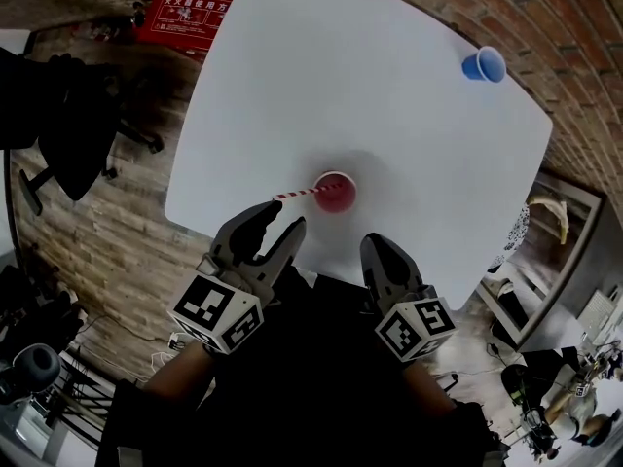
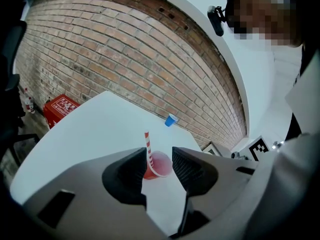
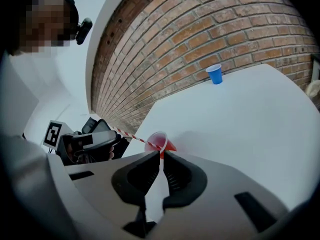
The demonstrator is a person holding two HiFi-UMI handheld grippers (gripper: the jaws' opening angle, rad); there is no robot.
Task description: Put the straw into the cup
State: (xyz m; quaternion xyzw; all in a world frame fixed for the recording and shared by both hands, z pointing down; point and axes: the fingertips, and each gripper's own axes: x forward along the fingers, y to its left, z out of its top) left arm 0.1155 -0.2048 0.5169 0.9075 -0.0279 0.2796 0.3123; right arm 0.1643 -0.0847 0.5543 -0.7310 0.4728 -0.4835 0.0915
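A red cup point(image 1: 335, 194) stands upright on the white table point(image 1: 370, 86) near its front edge. A red-and-white striped straw point(image 1: 297, 194) sits in it and leans out over the rim to the left. My left gripper point(image 1: 277, 224) hovers just short of the straw's free end, jaws open and empty; in the left gripper view the cup point(image 2: 157, 165) and straw point(image 2: 147, 146) show beyond the gap. My right gripper point(image 1: 382, 246) is on the near side of the cup, apart from it, jaws shut on nothing. The right gripper view shows the cup point(image 3: 161, 142) past the jaw tips point(image 3: 161, 156).
A blue cup point(image 1: 484, 64) stands at the table's far right corner by the brick wall. A red box point(image 1: 190, 16) lies on the floor beyond the left edge, and a dark office chair point(image 1: 68, 125) stands at the left. Clutter fills the lower right floor.
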